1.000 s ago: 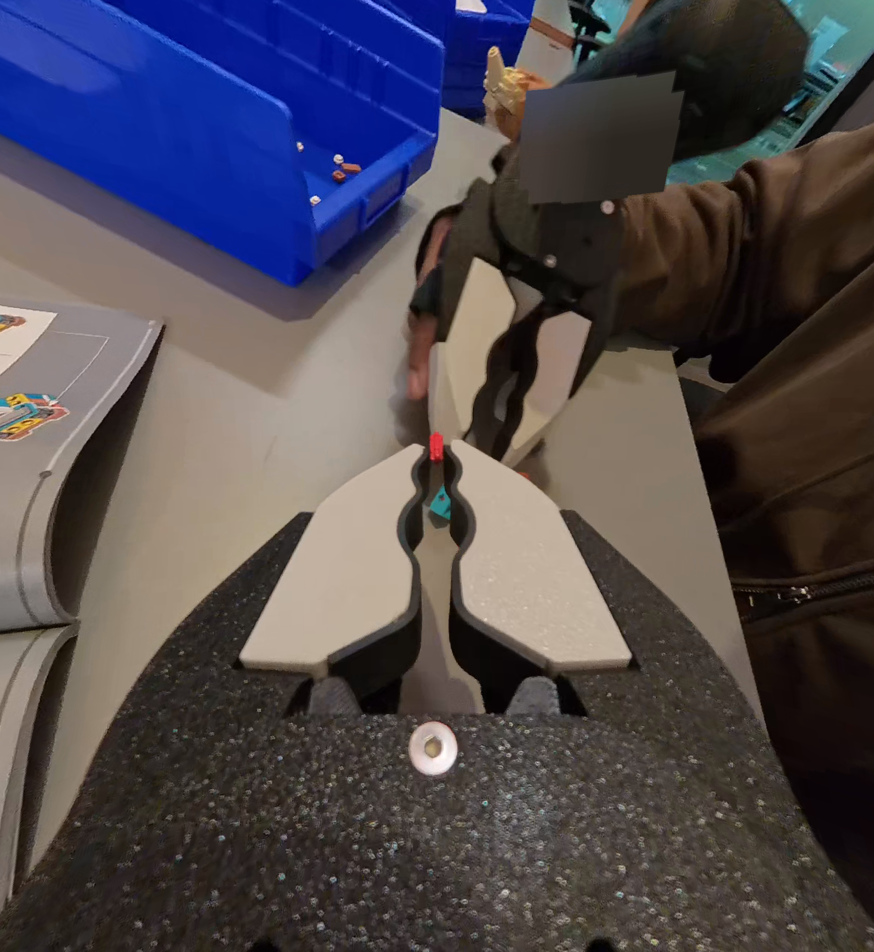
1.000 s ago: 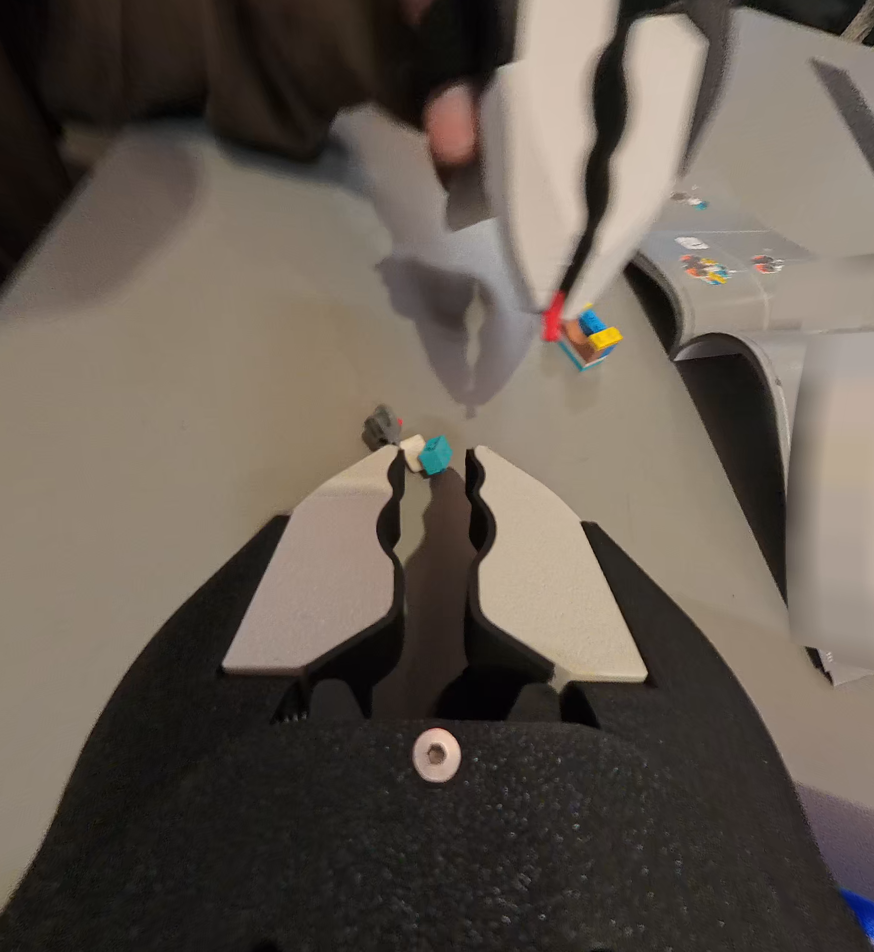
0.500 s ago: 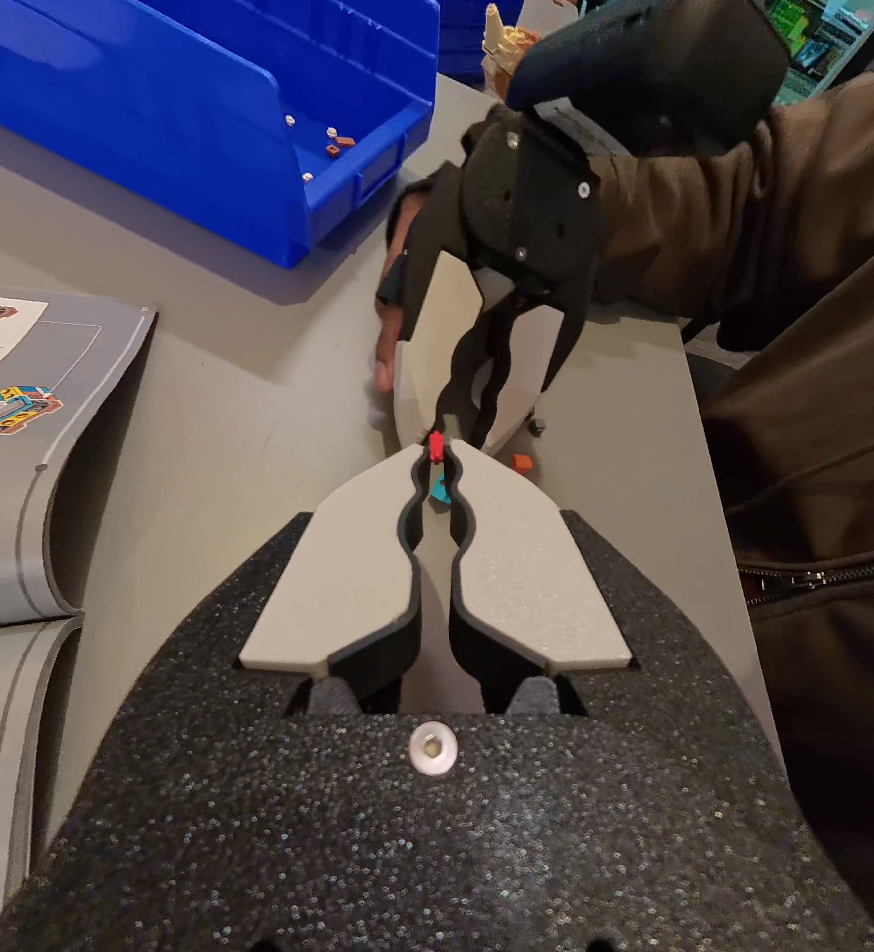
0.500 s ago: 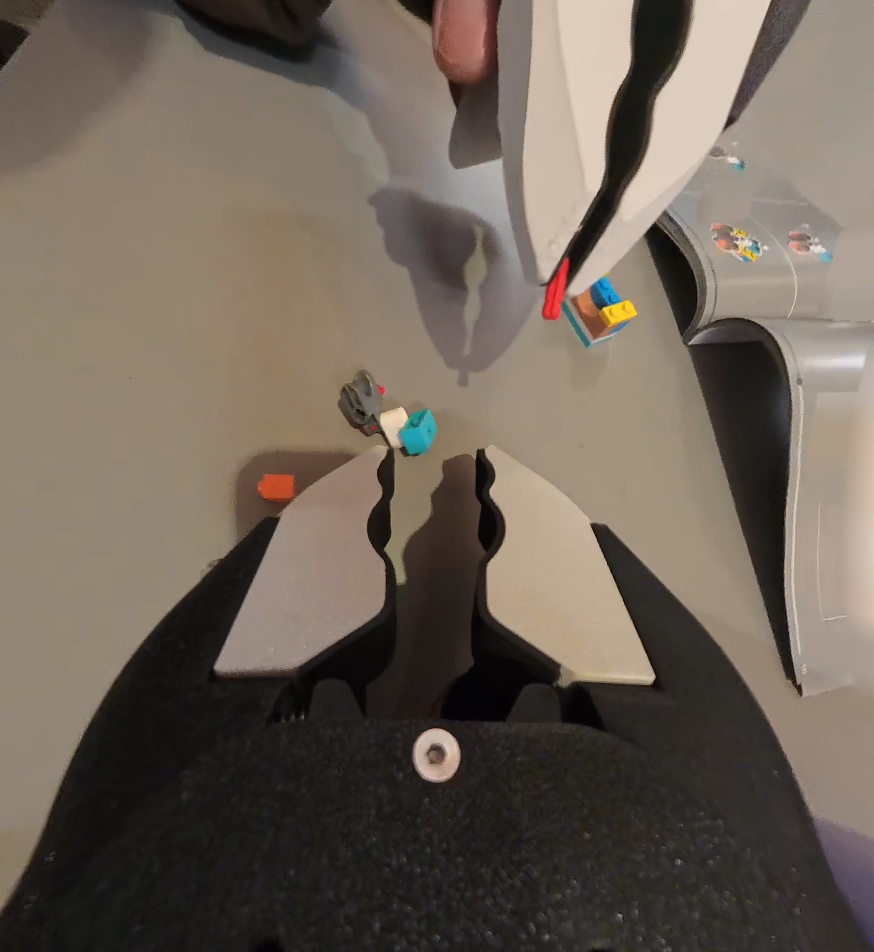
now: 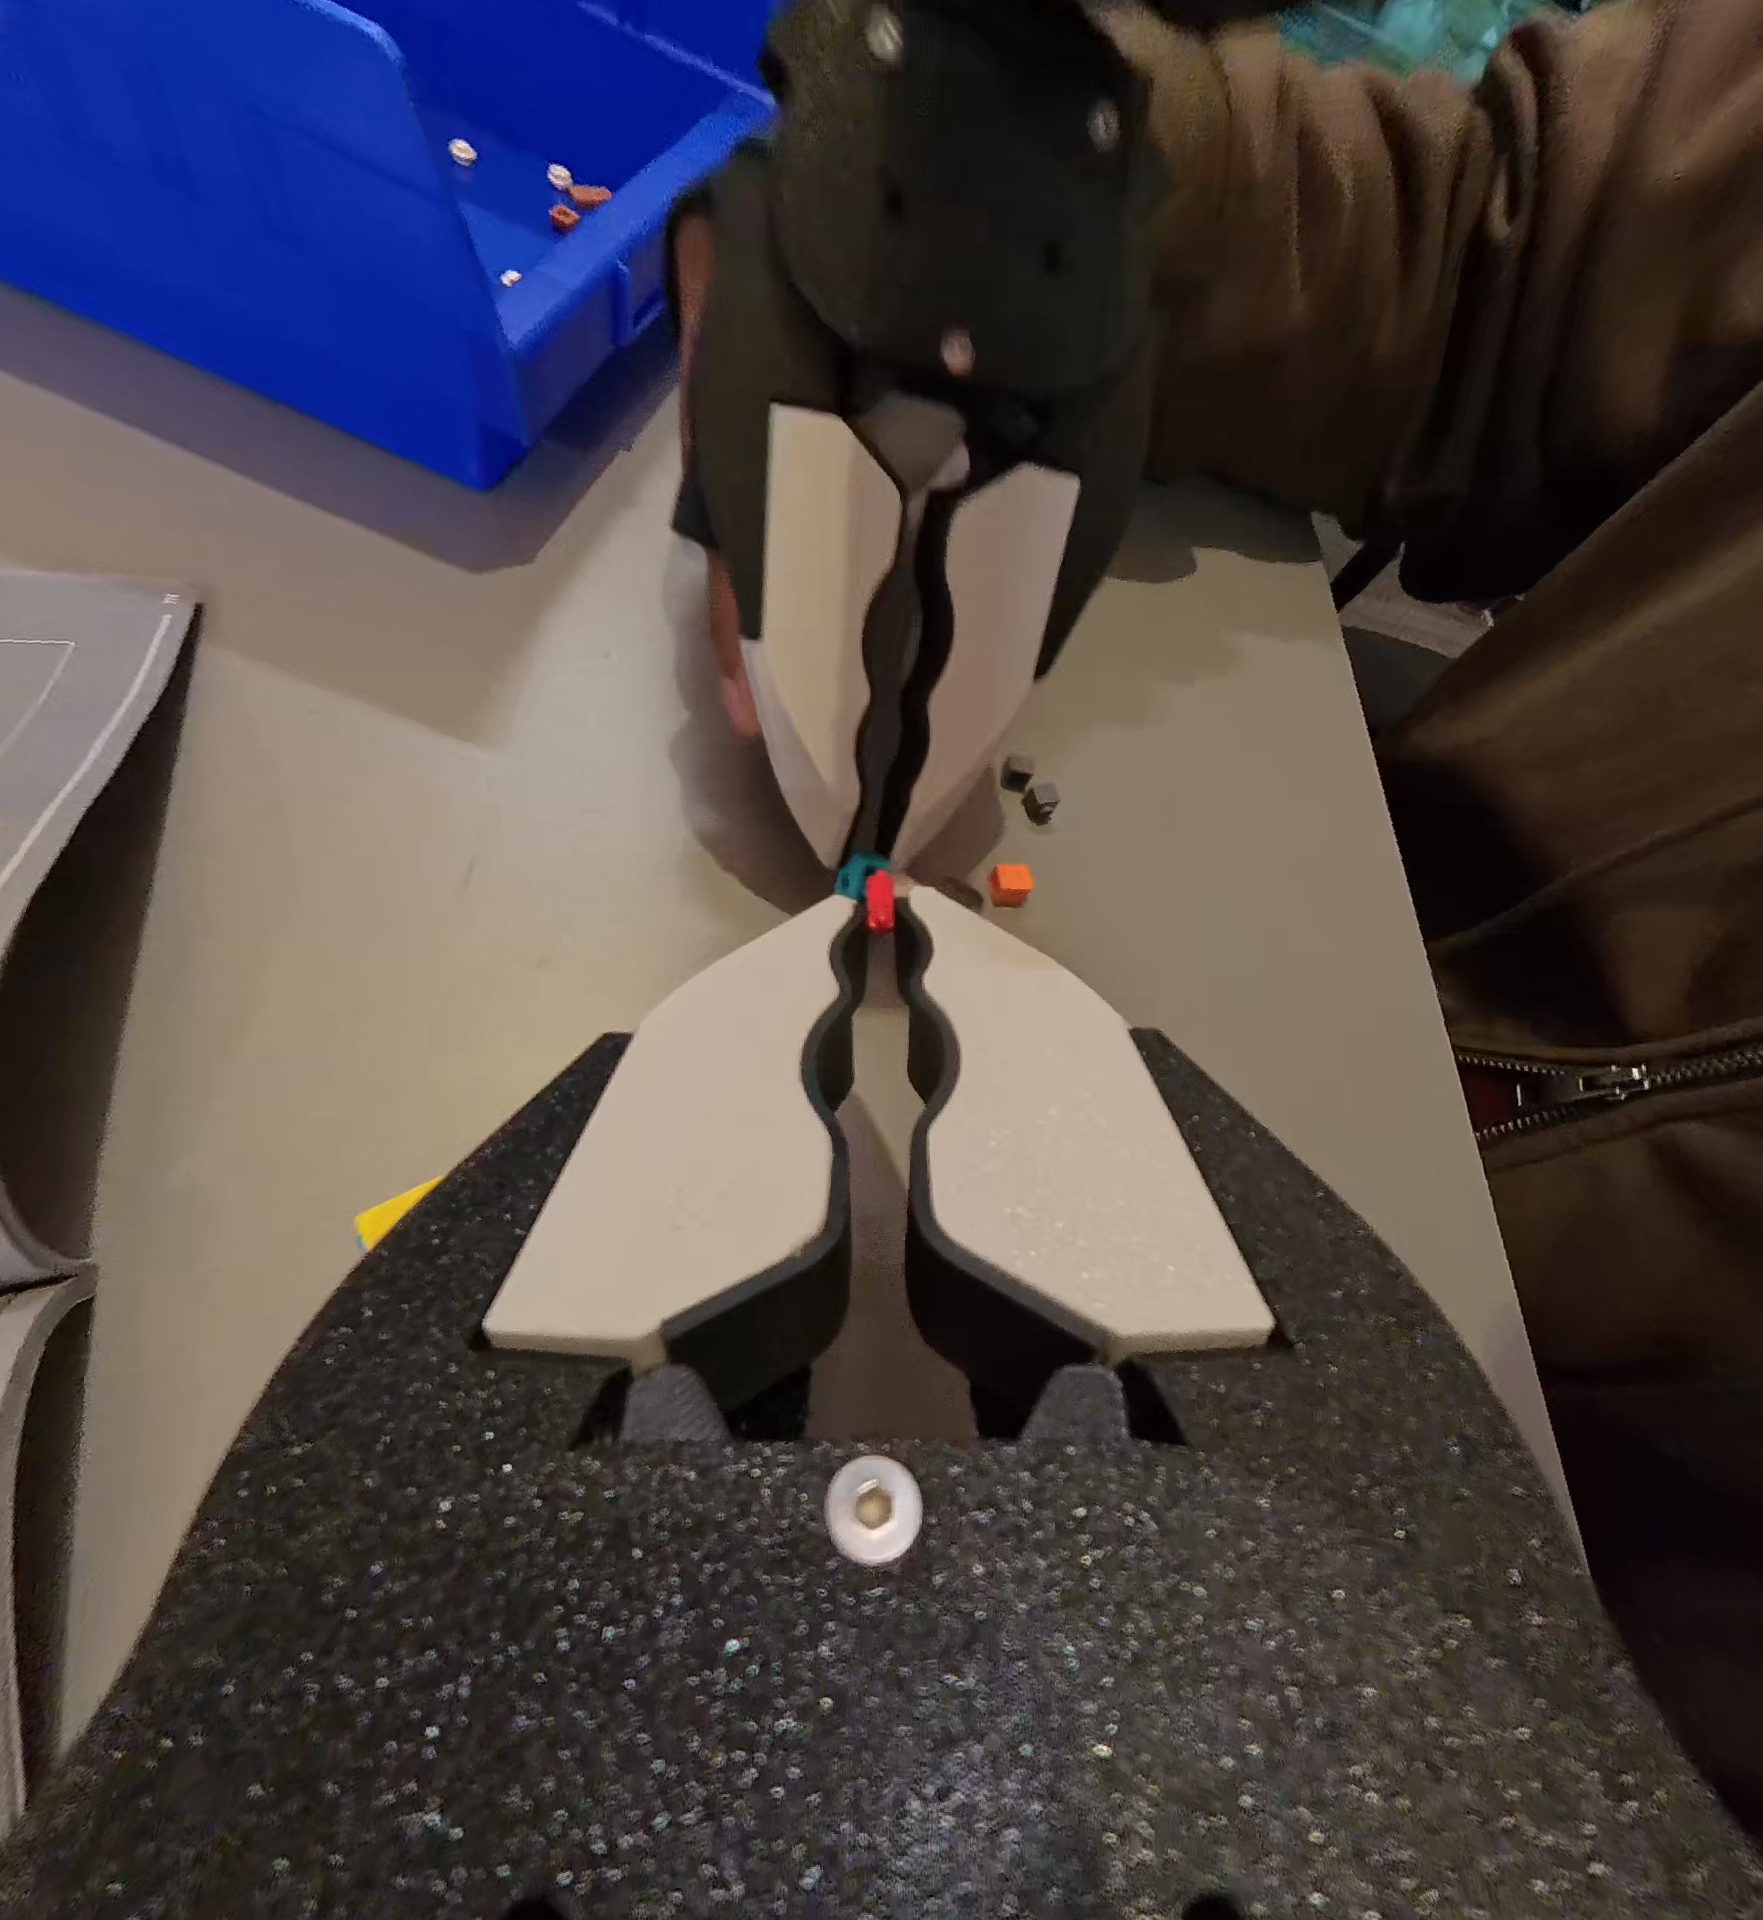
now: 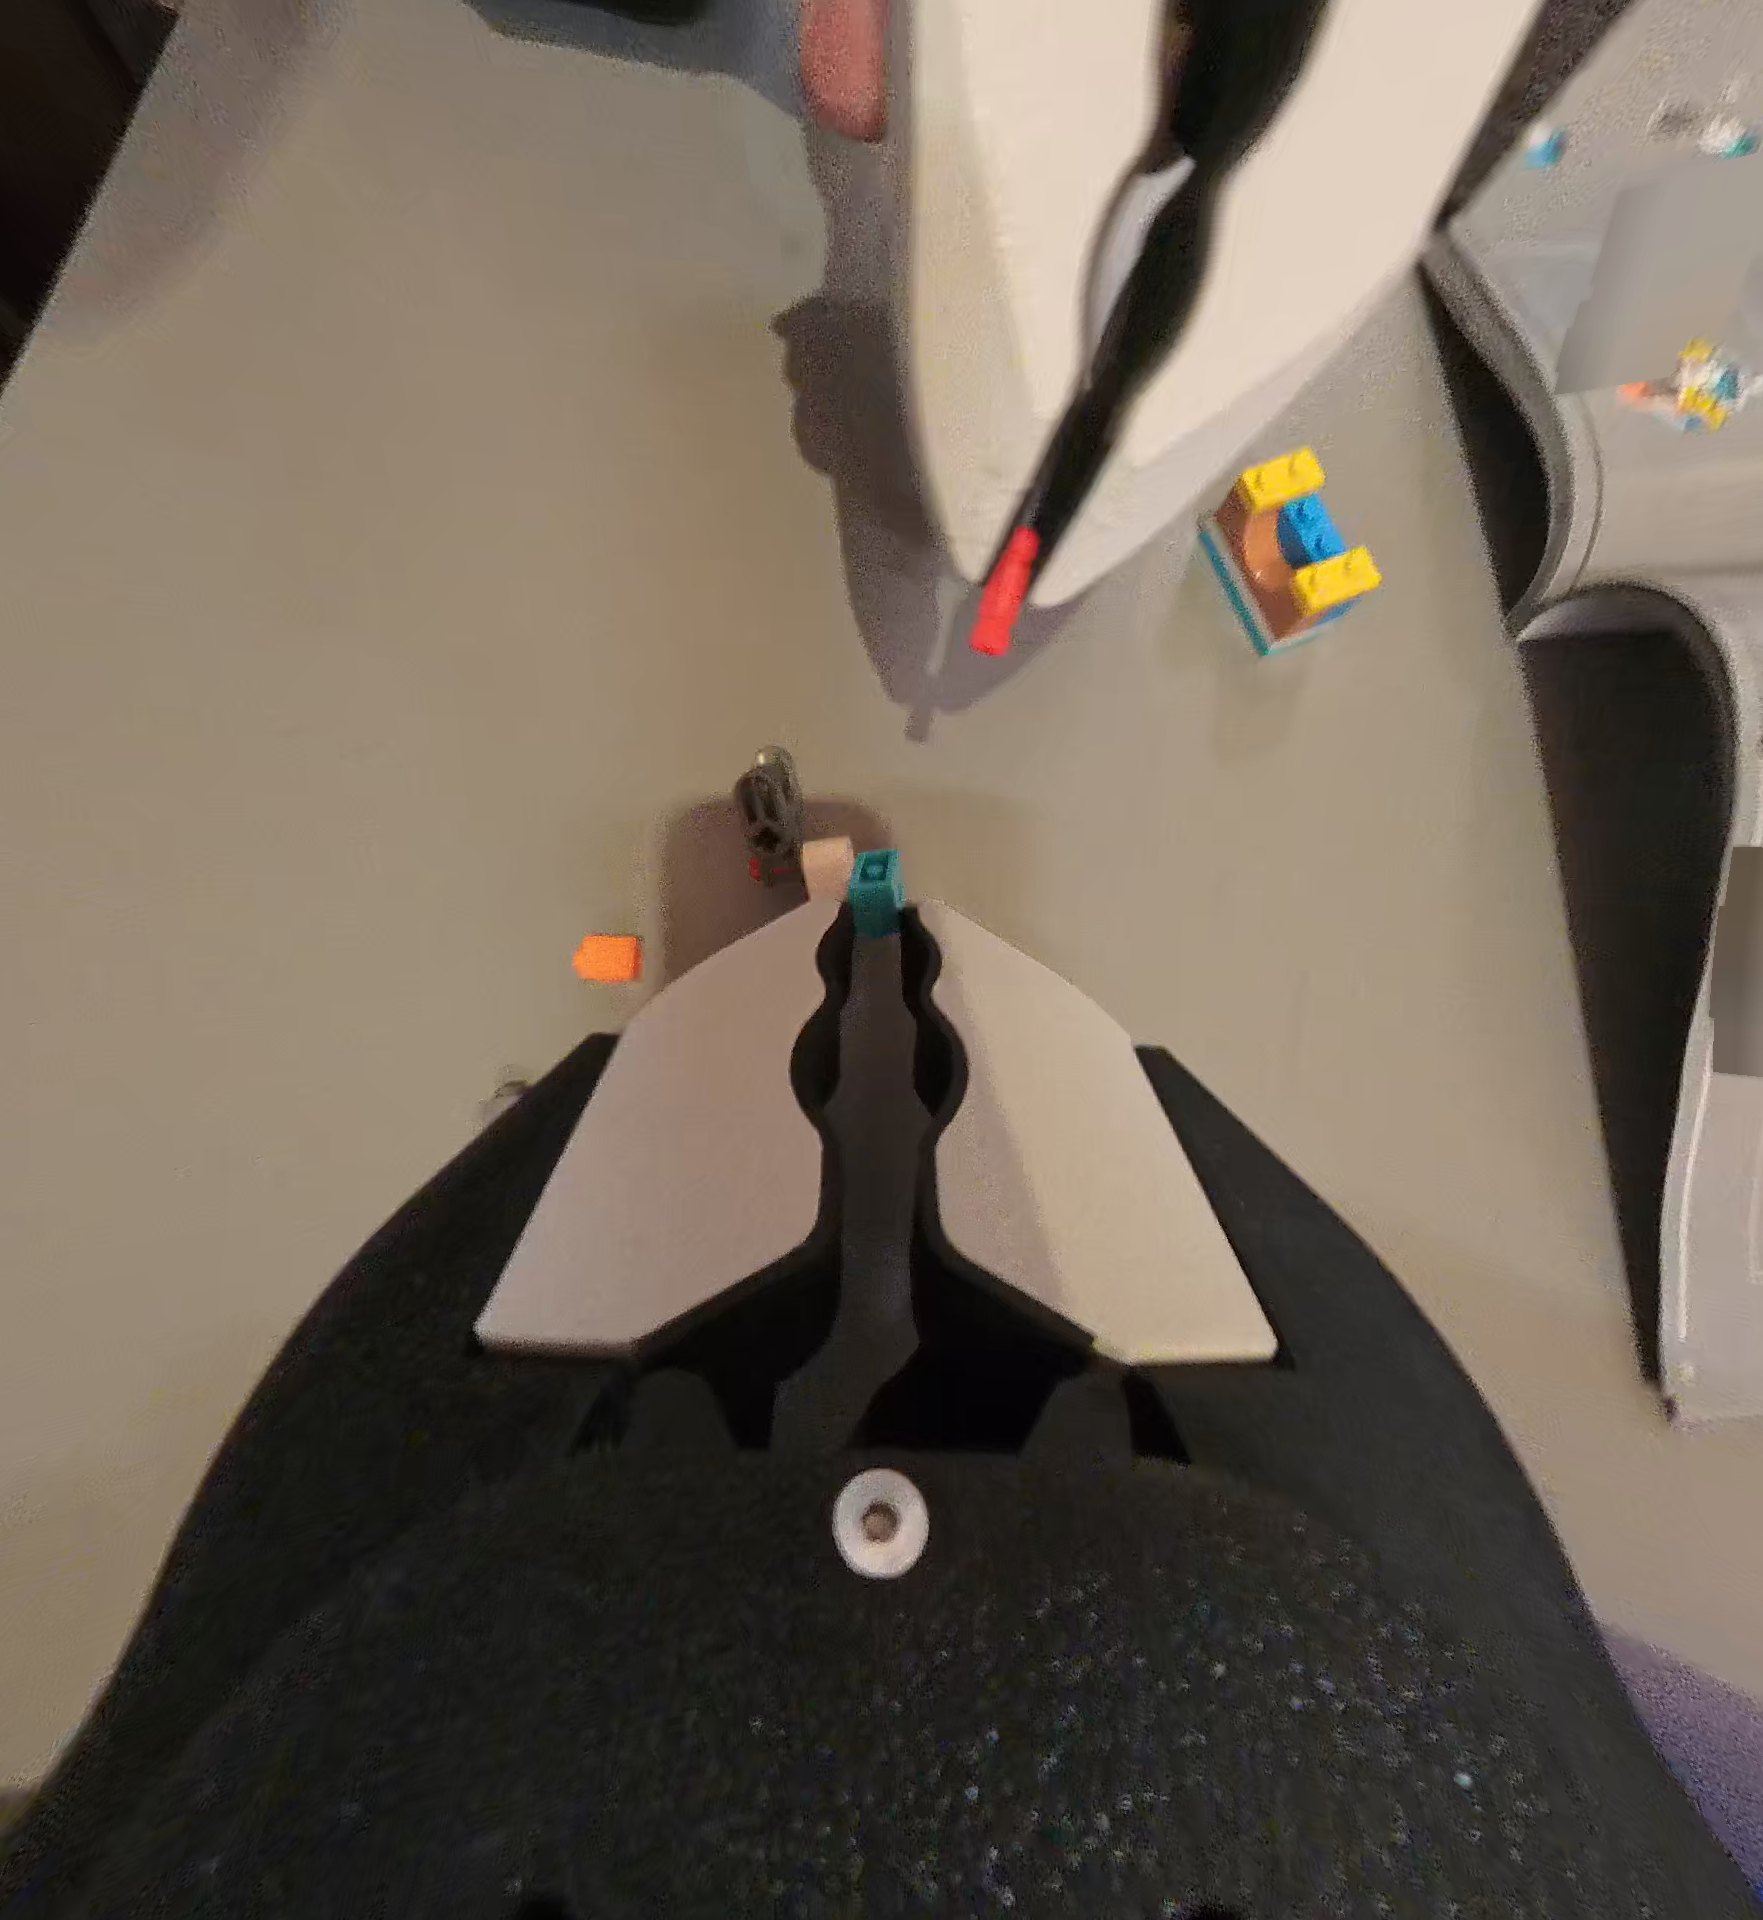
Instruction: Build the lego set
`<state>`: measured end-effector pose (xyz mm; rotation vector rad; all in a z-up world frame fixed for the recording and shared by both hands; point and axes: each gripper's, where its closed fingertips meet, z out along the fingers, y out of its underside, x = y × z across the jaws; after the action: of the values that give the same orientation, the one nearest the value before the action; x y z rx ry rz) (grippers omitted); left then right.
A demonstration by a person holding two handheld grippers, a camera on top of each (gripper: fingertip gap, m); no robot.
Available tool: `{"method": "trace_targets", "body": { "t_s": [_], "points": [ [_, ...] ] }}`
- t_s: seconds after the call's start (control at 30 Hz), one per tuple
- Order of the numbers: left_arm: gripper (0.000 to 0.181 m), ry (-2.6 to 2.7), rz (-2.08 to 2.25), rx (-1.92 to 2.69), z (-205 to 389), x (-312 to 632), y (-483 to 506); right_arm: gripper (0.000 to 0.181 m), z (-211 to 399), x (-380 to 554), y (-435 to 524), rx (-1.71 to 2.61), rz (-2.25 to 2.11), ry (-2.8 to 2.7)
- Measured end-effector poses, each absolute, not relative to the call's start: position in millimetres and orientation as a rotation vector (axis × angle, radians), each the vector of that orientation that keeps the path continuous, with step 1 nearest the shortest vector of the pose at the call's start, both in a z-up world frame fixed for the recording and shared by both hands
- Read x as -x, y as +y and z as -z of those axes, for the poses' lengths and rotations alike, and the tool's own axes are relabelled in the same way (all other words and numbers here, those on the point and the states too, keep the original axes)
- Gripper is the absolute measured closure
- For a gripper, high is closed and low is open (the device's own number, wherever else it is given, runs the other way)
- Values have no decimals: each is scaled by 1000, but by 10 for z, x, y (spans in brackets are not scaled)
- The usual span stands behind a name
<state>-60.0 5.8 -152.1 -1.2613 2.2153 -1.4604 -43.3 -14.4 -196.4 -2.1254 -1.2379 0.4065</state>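
My left gripper is shut on a small red piece that sticks out past its tips. In the right wrist view it hangs over the table, the red piece pointing down. My right gripper has its tips closed on a teal brick at table level. In the left wrist view the right gripper comes down from the far side, and the teal brick sits right behind the red piece. A small build of yellow, blue and brown bricks lies to the right.
A tan piece, a dark grey piece and an orange brick lie by the right gripper's tips. An open instruction booklet lies on the left. A blue bin with small pieces stands behind. A person's brown sleeve reaches in. Tip to tip, the grippers are about 6 cm apart.
My right gripper has gone from open to closed on the teal brick. The two grippers have come closer, tip to tip. The left still holds the red piece.
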Motion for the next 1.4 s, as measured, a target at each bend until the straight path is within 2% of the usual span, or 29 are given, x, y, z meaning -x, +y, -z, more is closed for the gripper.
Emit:
{"method": "trace_targets", "body": {
  "t_s": [0.33, 0.5, 0.6, 0.83, 1.0, 1.17, 1.4],
  "points": [
    [177, 2305, 1462, 1216, 1568, 683, -50, 173, 1980, 304, -558, 2668, -946, -1537],
    [177, 2336, 1471, 1180, 1544, 793, 20, 173, 2050, 423, -461, 2726, -1147, -1599],
    [177, 2319, 1479, 1169, 1512, 829, 79, 172, 2082, 449, -251, 2697, -1076, -1518],
    [177, 2327, 1460, 1176, 1524, 845, 106, 157, 1972, 406, 116, 2639, -789, -1215],
    [177, 2330, 1400, 1226, 1619, 803, 153, 158, 1799, 366, 24, 2551, -535, -890],
    [177, 2302, 1391, 1269, 1664, 725, 160, 158, 1885, 552, -312, 2437, -488, -754],
    [177, 2323, 1375, 1297, 1774, 693, 130, 159, 2077, 396, -188, 2438, -327, -722]
  ]
}}
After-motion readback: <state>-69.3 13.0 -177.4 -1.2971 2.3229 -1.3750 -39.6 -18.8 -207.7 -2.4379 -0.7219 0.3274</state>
